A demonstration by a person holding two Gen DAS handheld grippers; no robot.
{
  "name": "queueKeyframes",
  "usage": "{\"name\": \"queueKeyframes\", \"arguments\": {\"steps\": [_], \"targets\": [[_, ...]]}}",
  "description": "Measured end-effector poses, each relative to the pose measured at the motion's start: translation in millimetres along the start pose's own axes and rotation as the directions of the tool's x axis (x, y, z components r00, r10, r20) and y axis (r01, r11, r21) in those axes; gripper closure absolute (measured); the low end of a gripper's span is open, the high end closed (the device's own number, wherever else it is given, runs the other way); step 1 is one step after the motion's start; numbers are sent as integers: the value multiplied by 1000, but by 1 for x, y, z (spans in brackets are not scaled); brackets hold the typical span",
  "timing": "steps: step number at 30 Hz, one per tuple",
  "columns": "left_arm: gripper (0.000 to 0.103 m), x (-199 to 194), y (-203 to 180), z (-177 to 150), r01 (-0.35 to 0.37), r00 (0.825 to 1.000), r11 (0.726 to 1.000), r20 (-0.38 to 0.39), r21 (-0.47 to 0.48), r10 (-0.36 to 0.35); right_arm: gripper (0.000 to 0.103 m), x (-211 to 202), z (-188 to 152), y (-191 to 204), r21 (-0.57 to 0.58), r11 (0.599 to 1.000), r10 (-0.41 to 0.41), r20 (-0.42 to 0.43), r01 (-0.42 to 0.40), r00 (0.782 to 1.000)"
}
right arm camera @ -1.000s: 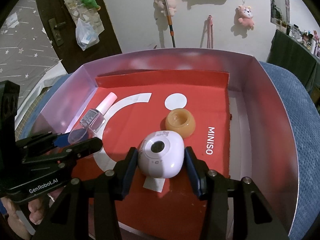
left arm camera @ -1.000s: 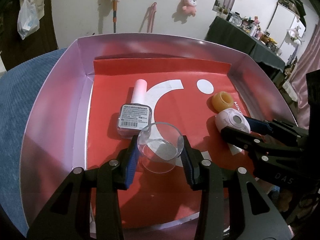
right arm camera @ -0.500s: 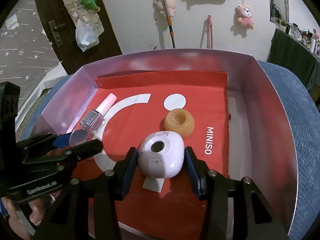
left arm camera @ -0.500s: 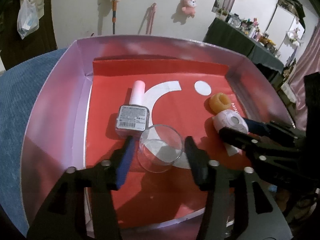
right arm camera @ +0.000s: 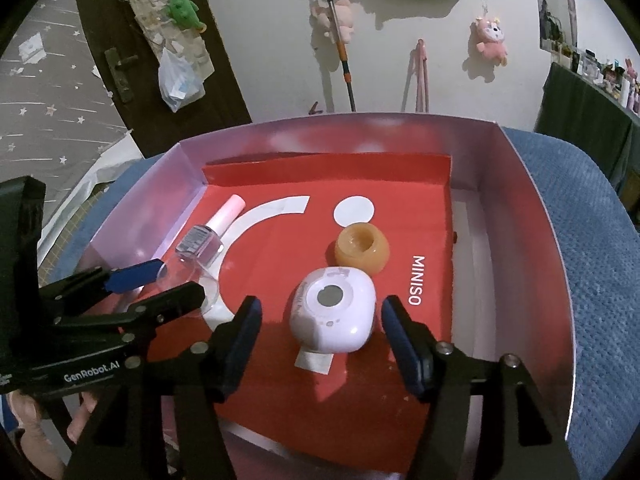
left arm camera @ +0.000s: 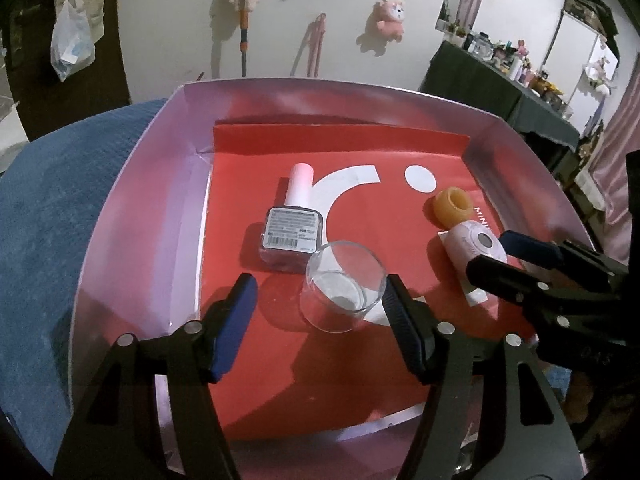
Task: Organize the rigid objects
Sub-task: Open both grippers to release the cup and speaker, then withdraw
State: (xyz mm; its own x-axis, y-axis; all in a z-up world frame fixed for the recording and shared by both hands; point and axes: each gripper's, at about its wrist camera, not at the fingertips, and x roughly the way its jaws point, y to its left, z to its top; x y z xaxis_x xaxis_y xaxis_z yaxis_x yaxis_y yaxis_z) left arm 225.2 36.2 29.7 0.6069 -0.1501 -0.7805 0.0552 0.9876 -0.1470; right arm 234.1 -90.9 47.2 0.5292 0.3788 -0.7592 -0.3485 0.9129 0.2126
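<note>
Left gripper [left arm camera: 316, 312]: angled steeply down into the box from its near edge, jaws opening; the clear glass cup sits between them, nearer the right-hand pad and about touching it, a clear gap on the other side, so nothing is gripped.
Right gripper [right arm camera: 320, 332]: tilted down at much the same slant beside the left one, jaws opening; the white rounded case lies between the pads with daylight on both sides, not held.
Hand [right arm camera: 44, 428]: fingers show under the left gripper's black body at the lower left of the right wrist view; the rest of the person is out of frame.
Clear glass cup [left arm camera: 342, 286]: lying tipped on the red liner, mouth facing away from the gripper, its rim touching the base of the nail polish bottle.
Nail polish bottle [left arm camera: 292, 232]: lying flat, label up, pink cap pointing to the far wall of the box.
White rounded case [right arm camera: 334, 314]: on the red liner, a grey disc on top, just in front of the amber ring.
Amber ring [right arm camera: 362, 248]: upright on the liner, hollow upward, close to the case.
Box [right arm camera: 536, 264]: shallow, pinkish-silver walls, red printed liner on the floor, resting on a blue textured cloth [right arm camera: 592, 248].
</note>
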Motion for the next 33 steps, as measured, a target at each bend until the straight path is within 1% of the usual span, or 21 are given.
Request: {"name": "queueKeyframes", "arguments": {"steps": [2, 3, 5, 7, 9, 15, 18, 21, 23, 24, 25, 28, 29, 33], "targets": [[39, -3, 0, -1, -14, 1000, 1000, 12, 0, 14, 32, -3, -1, 1, -3, 1000, 3, 7, -3, 1000], [37, -4, 1, -1, -16, 1000, 1000, 14, -1, 16, 31, -5, -1, 2, -4, 1000, 5, 10, -5, 1000], [36, -5, 1, -1, -8, 1000, 1000, 14, -3, 8, 29, -8, -2, 2, -6, 1000, 10, 17, -10, 1000], [34, -6, 1, -1, -10, 1000, 1000, 16, 0, 10, 26, -10, -3, 2, -5, 1000, 16, 22, -15, 1000], [28, -7, -1, -3, -5, 1000, 1000, 19, 7, 5, 25, -14, -3, 3, -7, 1000, 23, 30, -23, 999], [19, -16, -9, -7, -6, 999, 1000, 43, 26, 5, 17, -26, -6, 6, -19, 999, 49, 53, -48, 997], [13, -21, -11, -8, 1, 999, 1000, 55, 29, -3, 13, -35, -8, 9, -26, 997, 68, 64, -67, 996], [9, -26, -13, -10, 10, 998, 999, 70, 32, -12, 11, -45, -11, 12, -31, 996, 86, 80, -84, 993], [5, -31, -14, -12, 8, 997, 999, 79, 39, -11, 6, -51, -12, 13, -31, 995, 93, 92, -90, 991], [5, -33, -16, -13, 6, 996, 999, 86, 44, -10, 3, -53, -13, 13, -30, 995, 96, 99, -93, 990], [5, -36, -17, -14, 3, 996, 999, 92, 49, -7, 2, -56, -14, 14, -29, 995, 100, 107, -97, 989], [3, -41, -18, -16, 1, 995, 999, 102, 54, -6, 1, -64, -16, 14, -25, 994, 111, 126, -109, 986], [1, -42, -18, -17, 2, 995, 999, 104, 54, -8, 0, -68, -17, 14, -23, 994, 113, 134, -111, 984], [0, -49, -15, -21, 21, 993, 999, 113, 42, -25, 0, -77, -20, 14, -18, 992, 123, 157, -121, 980]]}}
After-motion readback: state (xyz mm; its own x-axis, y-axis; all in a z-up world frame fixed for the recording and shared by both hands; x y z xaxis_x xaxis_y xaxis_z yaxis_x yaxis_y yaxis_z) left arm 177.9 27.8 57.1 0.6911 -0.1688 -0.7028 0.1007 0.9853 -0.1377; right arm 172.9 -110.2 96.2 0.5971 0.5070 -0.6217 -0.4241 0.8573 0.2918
